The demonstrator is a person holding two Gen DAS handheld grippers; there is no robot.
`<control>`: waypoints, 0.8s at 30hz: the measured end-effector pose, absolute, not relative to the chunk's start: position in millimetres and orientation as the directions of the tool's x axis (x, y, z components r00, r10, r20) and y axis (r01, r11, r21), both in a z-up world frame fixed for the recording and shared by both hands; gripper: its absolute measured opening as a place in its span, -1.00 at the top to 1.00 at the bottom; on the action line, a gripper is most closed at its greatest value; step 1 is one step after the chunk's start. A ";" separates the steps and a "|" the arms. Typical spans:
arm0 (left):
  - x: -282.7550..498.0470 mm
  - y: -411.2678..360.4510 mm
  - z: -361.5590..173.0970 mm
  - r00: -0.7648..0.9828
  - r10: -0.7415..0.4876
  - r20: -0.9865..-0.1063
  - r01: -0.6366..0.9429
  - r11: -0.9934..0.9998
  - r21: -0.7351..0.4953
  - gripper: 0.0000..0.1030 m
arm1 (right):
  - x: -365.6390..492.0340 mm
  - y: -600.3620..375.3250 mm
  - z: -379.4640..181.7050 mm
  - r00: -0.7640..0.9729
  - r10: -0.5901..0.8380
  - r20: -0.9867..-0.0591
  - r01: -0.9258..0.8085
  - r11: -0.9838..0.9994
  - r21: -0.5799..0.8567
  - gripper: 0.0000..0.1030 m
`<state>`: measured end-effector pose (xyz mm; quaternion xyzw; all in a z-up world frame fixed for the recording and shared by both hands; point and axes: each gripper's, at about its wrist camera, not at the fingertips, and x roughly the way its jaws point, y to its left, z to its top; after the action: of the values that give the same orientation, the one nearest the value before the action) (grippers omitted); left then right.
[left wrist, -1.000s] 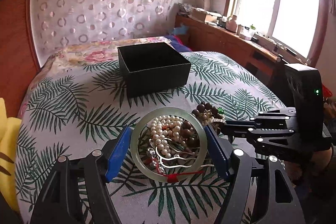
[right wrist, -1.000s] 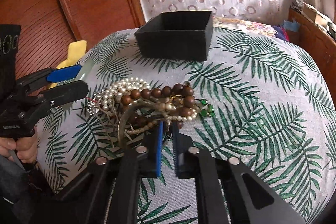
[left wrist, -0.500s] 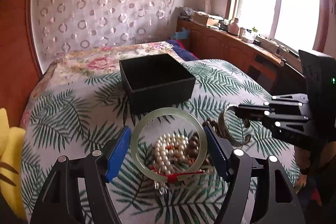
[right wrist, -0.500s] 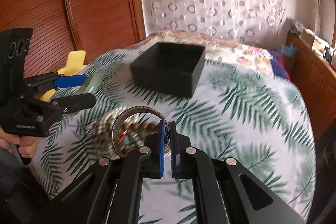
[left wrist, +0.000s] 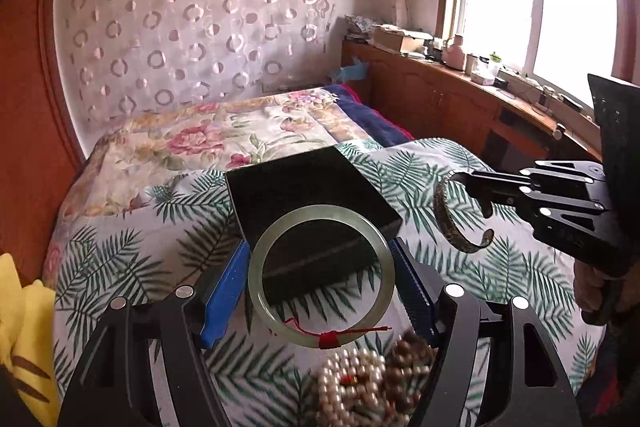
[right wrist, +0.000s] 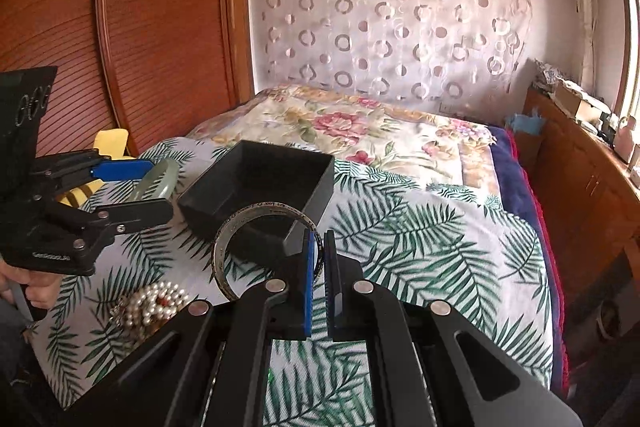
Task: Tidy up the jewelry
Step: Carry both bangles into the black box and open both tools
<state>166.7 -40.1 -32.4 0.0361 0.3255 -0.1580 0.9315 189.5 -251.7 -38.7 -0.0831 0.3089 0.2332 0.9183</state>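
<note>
My left gripper (left wrist: 320, 279) is shut on a pale green jade bangle (left wrist: 260, 279) with a red thread, held in the air in front of the open black box (left wrist: 304, 187). My right gripper (right wrist: 319, 247) is shut on a dark metal cuff bangle (right wrist: 218, 259), held above the bed near the box (right wrist: 256, 187). The cuff also shows in the left wrist view (left wrist: 442, 223), right of the box. The jade bangle shows in the right wrist view (right wrist: 158, 179), left of the box. A heap of pearl and brown wooden beads (left wrist: 372, 383) lies on the palm-leaf sheet below both grippers.
The bead heap shows in the right wrist view (right wrist: 150, 307) at lower left. A floral quilt (right wrist: 360, 131) covers the far bed. A wooden cabinet (left wrist: 460, 99) with clutter runs along the window at right. A yellow cloth (left wrist: 20, 327) lies at the bed's left edge.
Both grippers have risen off the bead heap and moved toward the black box, the left carrying the jade bangle and the right the metal cuff. The heap stays behind on the sheet.
</note>
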 end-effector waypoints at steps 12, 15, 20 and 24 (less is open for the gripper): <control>216.6 -50.2 -55.1 0.720 -0.208 -0.662 0.267 0.964 -0.012 -0.32 | 219.1 -250.2 -44.5 0.695 0.365 -0.619 -0.456 0.890 0.013 0.90; 221.3 -48.2 -59.1 0.720 -0.203 -0.663 0.253 0.967 -0.021 -0.32 | 223.3 -244.8 -46.3 0.694 0.351 -0.629 -0.461 0.887 -0.015 0.90; 220.3 -44.5 -55.7 0.735 -0.198 -0.649 0.243 0.970 -0.021 -0.39 | 232.4 -236.2 -46.5 0.689 0.346 -0.636 -0.466 0.885 -0.024 0.90; 210.5 -34.7 -45.8 0.757 -0.206 -0.620 0.231 0.972 -0.041 -0.52 | 235.7 -220.2 -47.7 0.687 0.347 -0.638 -0.484 0.874 -0.045 0.90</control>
<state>210.5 -34.7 -45.8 0.0189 0.3285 -0.1165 0.9371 235.7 -220.2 -47.7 -0.1053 0.3235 0.2277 0.9124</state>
